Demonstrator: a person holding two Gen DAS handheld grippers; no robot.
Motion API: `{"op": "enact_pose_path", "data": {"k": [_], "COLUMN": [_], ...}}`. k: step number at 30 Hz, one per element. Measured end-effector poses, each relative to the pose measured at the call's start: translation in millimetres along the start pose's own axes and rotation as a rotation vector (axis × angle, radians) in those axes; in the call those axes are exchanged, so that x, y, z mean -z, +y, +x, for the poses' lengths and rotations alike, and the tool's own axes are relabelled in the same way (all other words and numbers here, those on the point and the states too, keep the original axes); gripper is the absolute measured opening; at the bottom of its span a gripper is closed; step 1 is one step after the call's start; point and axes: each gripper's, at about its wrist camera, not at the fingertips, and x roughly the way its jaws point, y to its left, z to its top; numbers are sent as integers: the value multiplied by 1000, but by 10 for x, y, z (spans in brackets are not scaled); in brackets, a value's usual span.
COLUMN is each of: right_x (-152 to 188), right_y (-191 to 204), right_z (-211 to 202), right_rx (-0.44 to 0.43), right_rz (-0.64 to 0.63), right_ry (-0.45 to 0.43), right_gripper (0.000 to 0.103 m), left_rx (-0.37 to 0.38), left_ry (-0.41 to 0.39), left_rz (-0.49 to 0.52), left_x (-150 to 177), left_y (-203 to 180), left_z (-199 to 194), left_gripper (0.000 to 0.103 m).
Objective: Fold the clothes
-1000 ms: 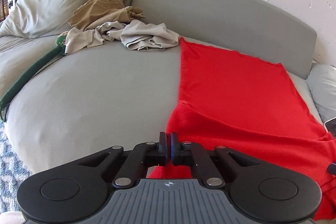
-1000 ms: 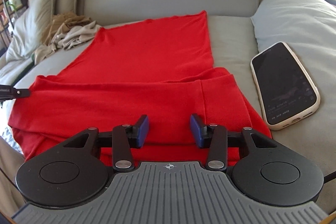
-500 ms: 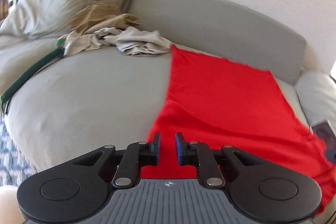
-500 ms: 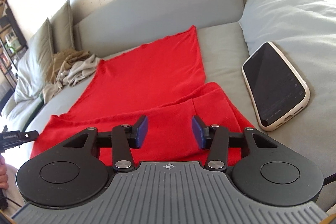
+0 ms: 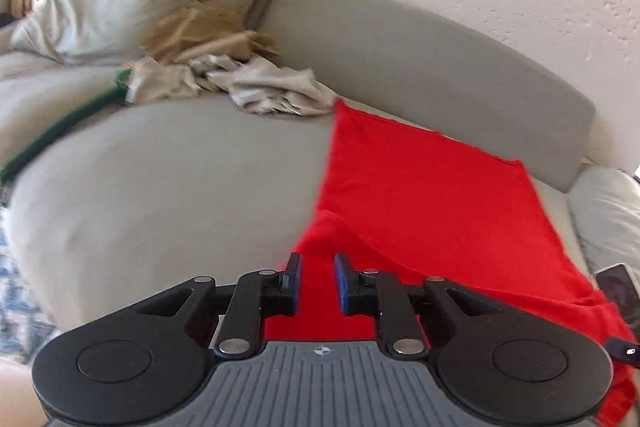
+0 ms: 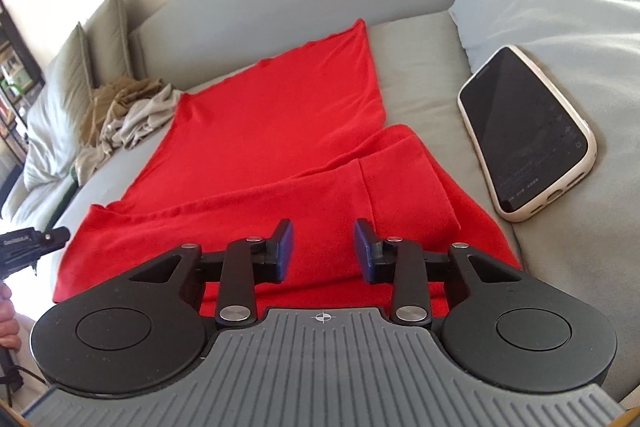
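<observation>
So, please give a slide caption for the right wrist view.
Open right gripper above folded red garment on sofa, phone alongside.

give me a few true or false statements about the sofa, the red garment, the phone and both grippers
1. The red garment lies spread on the grey sofa. True.
2. The left gripper is clamped on the garment. False: its jaws stand apart, holding nothing.
3. The phone lies screen up, right of the garment. True.
4. The right gripper is shut. False: it is open above the garment's near folded edge.
5. The pile of beige clothes lies on top of the phone. False: it sits at the garment's far left corner, apart from the phone.
</observation>
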Motion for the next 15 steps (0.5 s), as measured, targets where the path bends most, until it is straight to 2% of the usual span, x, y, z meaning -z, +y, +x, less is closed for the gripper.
{"op": "enact_pose_path", "data": {"k": [2, 5, 6, 8, 9, 12, 15], "right_x": [8, 21, 21, 15, 10, -5, -20], "right_y": [5, 11, 6, -19, -31, -61, -46], "right_z": [24, 59, 52, 35, 23, -31, -133], "right_rx": [4, 9, 9, 2, -2, -15, -33], "right_rz": [-6, -16, -13, 6, 20, 58, 53], "right_ry": [9, 21, 21, 19, 15, -11, -74], "right_gripper": [34, 34, 34, 34, 34, 35, 37], "left_rx": [-117, -354, -357, -301, -268, -154, -12], "left_ry": [23, -52, -74, -92, -101, -115, -77], "left_rz": [-43, -160, -204, -258, -241, -146, 18], "left_x": [-5, -71, -108, -145, -150, -129, 21], "left_y": [84, 301, 393, 473, 428, 192, -186], "left_z": [159, 40, -48, -238, -322, -528, -557], "left_gripper": [13, 6, 5, 7, 9, 21, 23]}}
